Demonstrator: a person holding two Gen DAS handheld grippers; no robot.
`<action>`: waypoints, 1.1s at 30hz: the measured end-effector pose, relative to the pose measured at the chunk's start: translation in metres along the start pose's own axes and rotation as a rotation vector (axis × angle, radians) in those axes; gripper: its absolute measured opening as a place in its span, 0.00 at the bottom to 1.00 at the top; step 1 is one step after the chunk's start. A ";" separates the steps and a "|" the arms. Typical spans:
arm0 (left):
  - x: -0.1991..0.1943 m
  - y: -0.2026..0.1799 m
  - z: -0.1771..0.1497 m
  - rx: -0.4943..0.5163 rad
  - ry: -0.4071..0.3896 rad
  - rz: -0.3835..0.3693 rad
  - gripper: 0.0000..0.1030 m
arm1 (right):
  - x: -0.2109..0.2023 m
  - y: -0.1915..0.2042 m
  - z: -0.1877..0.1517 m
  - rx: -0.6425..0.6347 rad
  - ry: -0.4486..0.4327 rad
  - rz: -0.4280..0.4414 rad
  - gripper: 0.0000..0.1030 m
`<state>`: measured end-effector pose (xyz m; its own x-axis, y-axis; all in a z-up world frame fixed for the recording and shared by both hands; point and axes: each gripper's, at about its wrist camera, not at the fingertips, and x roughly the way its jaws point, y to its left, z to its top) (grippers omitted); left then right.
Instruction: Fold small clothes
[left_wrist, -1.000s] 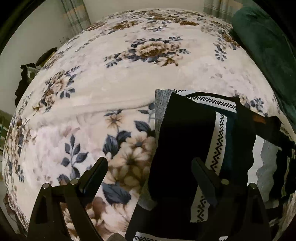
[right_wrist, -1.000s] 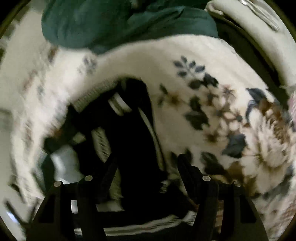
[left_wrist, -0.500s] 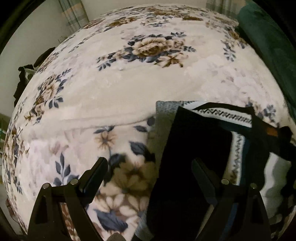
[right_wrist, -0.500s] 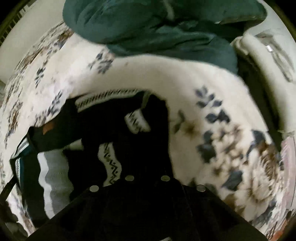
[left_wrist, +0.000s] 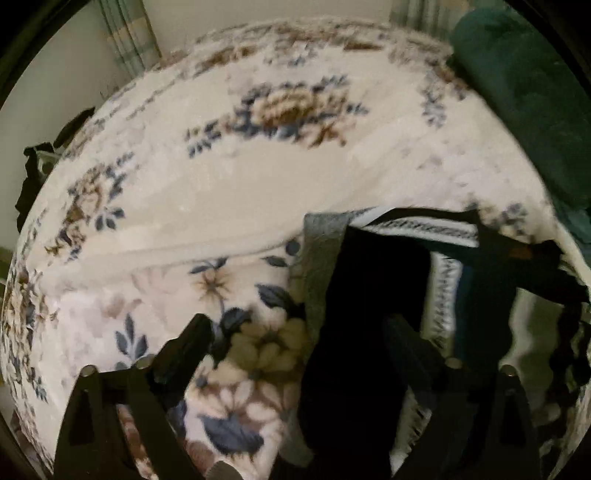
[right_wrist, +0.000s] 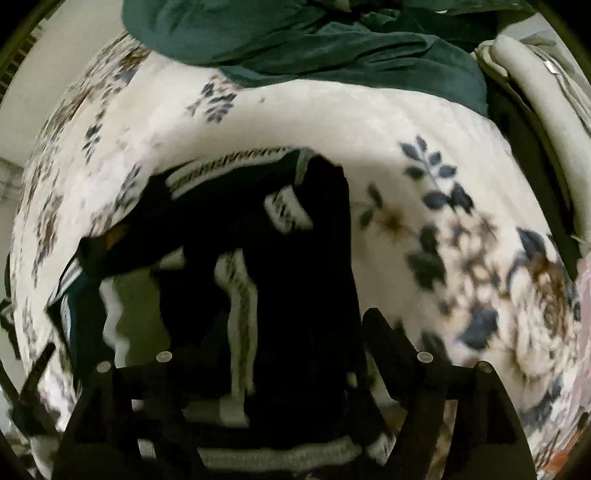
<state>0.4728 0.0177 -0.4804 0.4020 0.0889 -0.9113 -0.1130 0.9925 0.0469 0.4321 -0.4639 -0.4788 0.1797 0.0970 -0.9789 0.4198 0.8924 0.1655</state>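
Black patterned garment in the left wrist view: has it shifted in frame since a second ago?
Yes. The black patterned garment sits lower in frame, and more of the floral blanket shows above its top edge; the camera moving may explain this rather than the cloth.

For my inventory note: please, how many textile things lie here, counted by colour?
Black with white zigzag bands: 1, the patterned garment
Dark green: 1, the green blanket
Cream with flowers: 1, the floral blanket
Beige: 1, the beige cloth
Total: 4
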 end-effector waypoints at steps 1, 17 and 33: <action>-0.013 -0.003 -0.004 0.007 -0.017 -0.009 1.00 | -0.008 -0.001 -0.007 -0.011 0.007 0.011 0.76; -0.155 -0.176 -0.215 0.126 0.175 -0.143 1.00 | -0.086 -0.155 -0.126 -0.158 0.219 0.113 0.86; -0.118 -0.382 -0.393 0.282 0.412 -0.181 0.57 | -0.057 -0.205 -0.028 -0.190 0.214 0.244 0.86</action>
<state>0.1112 -0.4050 -0.5521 -0.0046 -0.0699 -0.9975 0.1971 0.9779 -0.0695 0.3109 -0.6401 -0.4599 0.0554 0.3887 -0.9197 0.2111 0.8957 0.3913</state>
